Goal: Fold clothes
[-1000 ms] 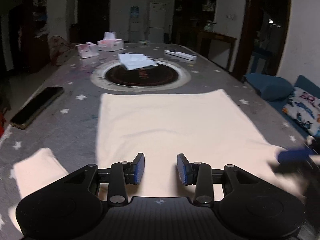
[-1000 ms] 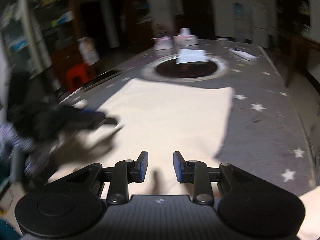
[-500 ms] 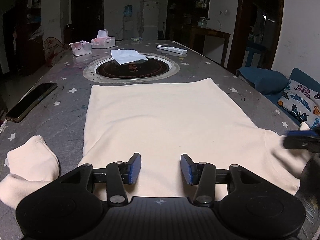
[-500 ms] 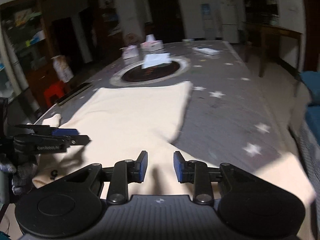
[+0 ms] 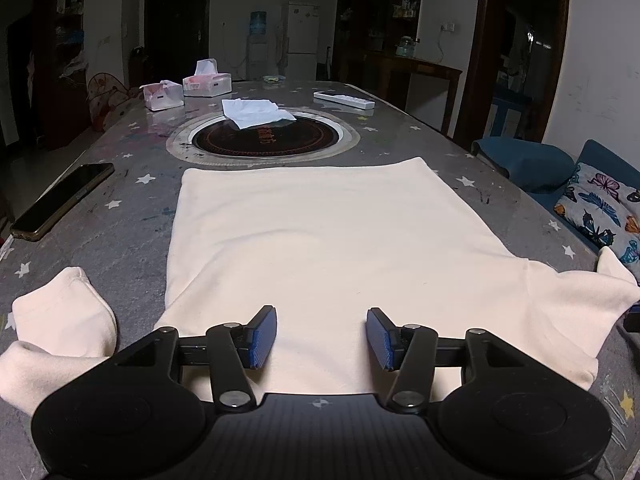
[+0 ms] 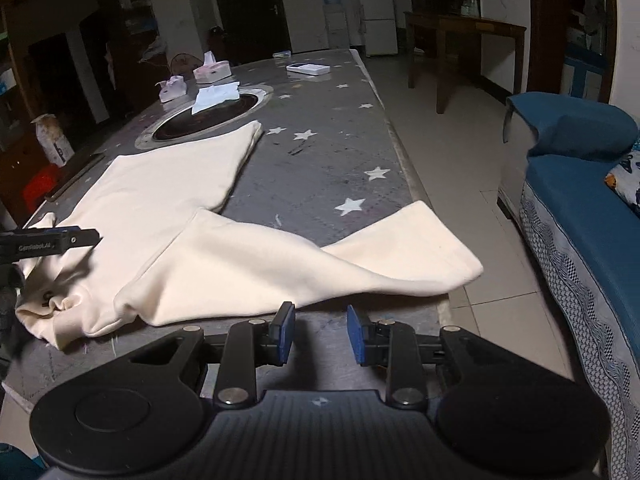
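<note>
Now both tools, left [image 5: 321,338] and right [image 6: 319,334], are open and empty; the shirt [image 5: 320,240] lies flat on the surface [image 6: 320,168]. Its right sleeve [image 6: 400,252] hangs over the edge and may slide off.

You're in a dim room, corners vignetted black. Fisheye bends the edges; the cream sweatshirt [image 5: 320,248] reads brightest. Both views are sharp.
</note>
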Tool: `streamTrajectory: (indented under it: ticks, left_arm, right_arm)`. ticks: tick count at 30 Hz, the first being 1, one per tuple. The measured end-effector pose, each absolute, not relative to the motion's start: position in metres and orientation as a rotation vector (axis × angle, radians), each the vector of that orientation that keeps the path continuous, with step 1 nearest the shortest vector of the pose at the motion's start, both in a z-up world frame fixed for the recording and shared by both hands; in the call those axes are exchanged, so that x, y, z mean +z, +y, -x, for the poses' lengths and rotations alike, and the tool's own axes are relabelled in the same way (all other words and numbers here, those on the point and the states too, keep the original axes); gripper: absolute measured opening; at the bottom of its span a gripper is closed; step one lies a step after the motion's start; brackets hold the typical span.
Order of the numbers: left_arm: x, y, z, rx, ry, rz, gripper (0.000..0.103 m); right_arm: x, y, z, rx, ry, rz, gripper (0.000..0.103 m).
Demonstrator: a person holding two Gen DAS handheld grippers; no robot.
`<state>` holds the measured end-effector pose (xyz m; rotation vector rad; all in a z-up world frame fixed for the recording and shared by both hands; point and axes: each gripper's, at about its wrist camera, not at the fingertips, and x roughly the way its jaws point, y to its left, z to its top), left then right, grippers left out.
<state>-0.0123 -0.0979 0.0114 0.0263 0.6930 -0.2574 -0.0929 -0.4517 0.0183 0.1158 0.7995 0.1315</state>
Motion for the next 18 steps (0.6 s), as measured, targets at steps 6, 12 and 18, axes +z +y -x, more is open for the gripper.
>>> streamTrajectory:
  ticks: [6,12,18]
  left_arm:
    - [0.011,-0.098,0.012,-0.256,0.693,-0.029,0.057]
    - [0.01,-0.099,0.012,-0.259,0.693,-0.038,0.06]
    - [0.009,-0.103,0.014,-0.259,0.689,-0.052,0.064]
  right_arm:
    - [0.021,-0.471,0.092,0.122,0.784,-0.225,0.043]
    - [0.028,-0.502,0.092,0.021,0.73,-0.283,0.043]
    - [0.025,-0.525,0.068,-0.054,0.697,-0.259,0.043]
